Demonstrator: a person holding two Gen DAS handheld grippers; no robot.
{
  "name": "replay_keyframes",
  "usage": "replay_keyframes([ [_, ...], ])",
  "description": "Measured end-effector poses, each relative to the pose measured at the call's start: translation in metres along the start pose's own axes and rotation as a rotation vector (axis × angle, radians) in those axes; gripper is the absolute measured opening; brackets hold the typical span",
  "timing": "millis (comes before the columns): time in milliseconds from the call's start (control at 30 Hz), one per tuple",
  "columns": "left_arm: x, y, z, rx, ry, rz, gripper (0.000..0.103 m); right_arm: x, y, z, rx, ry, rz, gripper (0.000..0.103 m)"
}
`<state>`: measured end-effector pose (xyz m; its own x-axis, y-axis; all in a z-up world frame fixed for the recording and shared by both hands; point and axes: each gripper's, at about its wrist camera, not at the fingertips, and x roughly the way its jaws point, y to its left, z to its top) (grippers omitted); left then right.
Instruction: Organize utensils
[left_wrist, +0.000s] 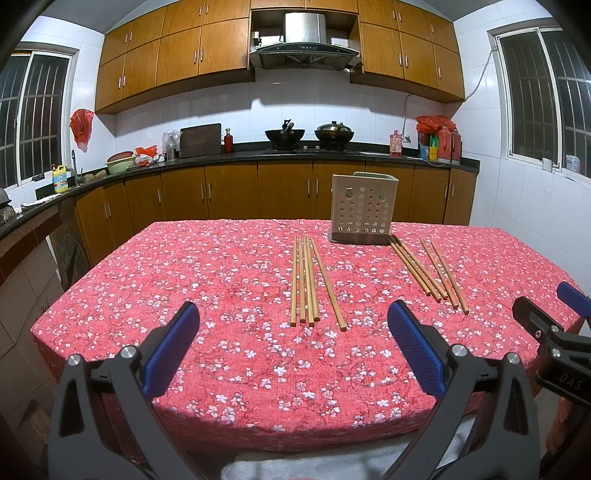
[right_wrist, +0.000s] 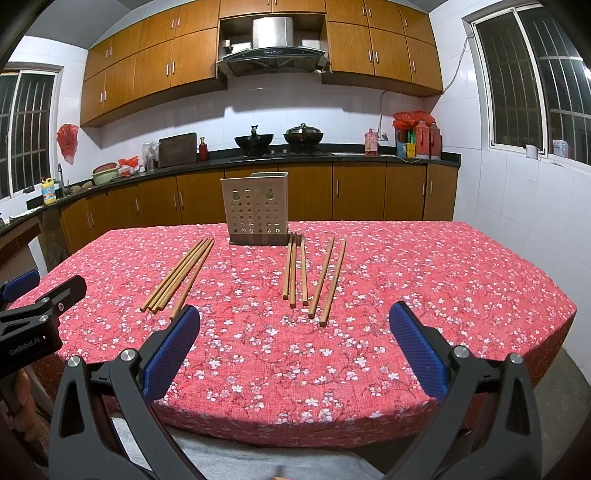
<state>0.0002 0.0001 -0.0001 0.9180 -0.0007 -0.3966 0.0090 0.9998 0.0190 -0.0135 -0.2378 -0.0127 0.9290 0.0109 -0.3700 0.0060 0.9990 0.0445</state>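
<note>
Chopsticks lie in three groups on a table (left_wrist: 110, 295) covered by a red floral cloth, none of them held. Nearest the cameras, the left gripper (left_wrist: 293, 321) hangs over the table's front edge with its blue-padded fingers (left_wrist: 173, 347) spread wide and nothing between them. The right gripper (right_wrist: 294, 321) sits alongside at the same edge, its fingers (right_wrist: 415, 347) likewise wide apart and bare (each unit also shows at the margin of the other's view).

Beyond the left gripper, a bundle of five chopsticks (left_wrist: 308, 282) lies on the cloth; four are packed side by side and a fifth angles slightly away at its near end. Farther right, a cluster of three chopsticks (right_wrist: 294, 271) lies with its far tips close to the base of the holder. A separate pair of chopsticks (right_wrist: 328, 280) lies just beside that cluster, on the side away from the bundle, the two sticks apart from each other.

A beige perforated utensil holder (right_wrist: 255, 208) stands upright toward the table's far edge, between the bundle and the cluster. Its interior cannot be seen from either view.

Behind the table, a dark countertop (left_wrist: 240, 155) runs along wooden cabinets, carrying two woks (left_wrist: 308, 134) below a range hood (left_wrist: 304, 40).
</note>
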Motion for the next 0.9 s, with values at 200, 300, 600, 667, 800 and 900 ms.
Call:
replay_keyframes([
  [200, 0.0002, 0.0000, 0.0001, 0.000, 0.001, 0.000, 0.099, 0.0000, -0.0001, 0.0001, 0.000, 0.001, 0.000, 0.101],
  [300, 0.0002, 0.0000, 0.0001, 0.000, 0.001, 0.000, 0.099, 0.0000, -0.0001, 0.0001, 0.000, 0.001, 0.000, 0.101],
  [600, 0.0003, 0.0000, 0.0001, 0.000, 0.003, 0.000, 0.099, 0.0006, 0.0000, 0.0002, 0.001, 0.003, 0.001, 0.101],
  [667, 0.0001, -0.0001, 0.0000, 0.000, 0.003, 0.000, 0.099, 0.0007, 0.0004, 0.0002, 0.001, 0.003, 0.001, 0.101],
  [800, -0.0002, -0.0001, -0.0002, 0.001, 0.004, 0.000, 0.099, 0.0010, 0.0013, 0.0001, 0.000, 0.004, 0.001, 0.101],
  [900, -0.0002, -0.0001, -0.0002, 0.001, 0.004, 0.000, 0.099, 0.0014, 0.0018, 0.0001, 0.001, 0.005, 0.001, 0.101],
])
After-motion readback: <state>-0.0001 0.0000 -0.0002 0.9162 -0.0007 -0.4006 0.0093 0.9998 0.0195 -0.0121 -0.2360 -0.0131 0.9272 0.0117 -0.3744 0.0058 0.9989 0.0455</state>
